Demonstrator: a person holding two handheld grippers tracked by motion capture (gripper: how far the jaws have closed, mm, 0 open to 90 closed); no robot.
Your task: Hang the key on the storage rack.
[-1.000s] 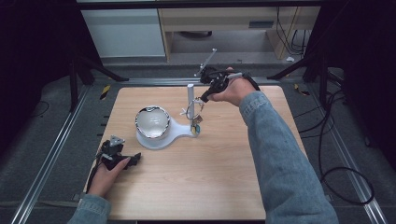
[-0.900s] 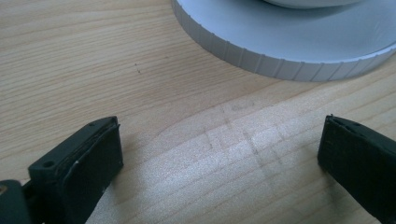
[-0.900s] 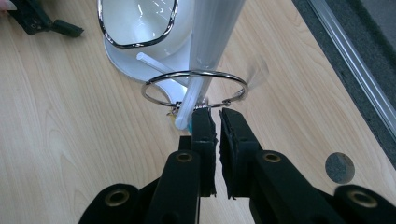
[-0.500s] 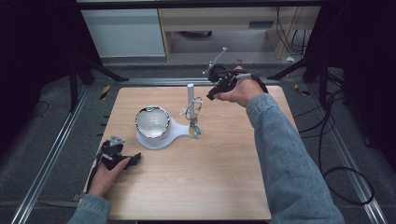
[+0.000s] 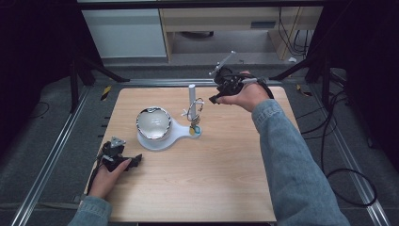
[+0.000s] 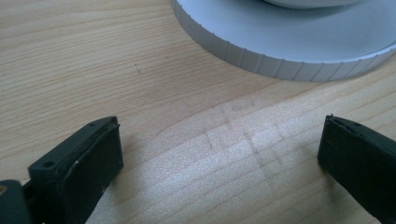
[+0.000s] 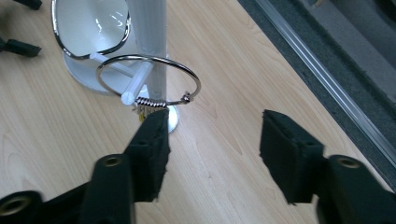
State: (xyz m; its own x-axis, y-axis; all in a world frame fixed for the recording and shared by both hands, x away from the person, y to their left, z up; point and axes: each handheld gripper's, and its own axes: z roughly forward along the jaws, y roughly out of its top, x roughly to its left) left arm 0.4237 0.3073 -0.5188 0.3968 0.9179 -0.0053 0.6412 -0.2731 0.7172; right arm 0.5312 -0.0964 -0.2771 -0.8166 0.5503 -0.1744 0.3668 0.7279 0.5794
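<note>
The right hand-held gripper [image 7: 212, 149] has just been opening; its jaws stand half apart, with nothing between them. Just ahead, the thin silver metal ring [image 7: 148, 79] hangs on a peg of the white plastic stand [image 7: 150, 28]. Best to back straight away, avoiding the ring. The left hand-held gripper [image 6: 219, 158] rests open on the light wooden worktop [image 6: 70, 56].

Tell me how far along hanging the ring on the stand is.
Done: the metal ring hangs on a peg of the white stand. In hand: the right gripper has just been opening, nothing between its jaws, a little apart from the ring. The left gripper rests open on the table. Left: seemingly only pulling away.
</note>
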